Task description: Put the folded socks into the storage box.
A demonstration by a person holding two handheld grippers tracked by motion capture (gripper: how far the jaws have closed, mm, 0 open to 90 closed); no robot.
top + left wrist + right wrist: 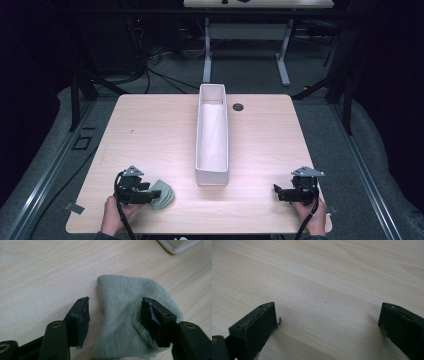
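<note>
Person's standing at the near edge of the light wood table (150, 130), a gripper in each hand. Left gripper (148, 192) is sitting over a grey-green sock (163, 196) w/ jaws spread maybe halfway: one jaw is resting on the cloth, the other is on bare wood just beside it, so nothing's pinched yet. Sock's lying crumpled near the front-left corner, well apart from the long white bin (212, 131) running down the middle. No task's been given, but my guess is the sock's going into the bin; if so, it's barely started: grab, lift and drop are all left. Right gripper (276, 191) is idling near the front-right corner, jaws wide apart, holding nothing. High view's giving the whole layout, incl. what looks like pale fabric already lying in the bin. Left gripper view's giving the sock's (130, 320) knit and exactly where each jaw lands, plus a corner of the bin (178, 246). Right gripper view's giving bare wood grain between its jaws.
</note>
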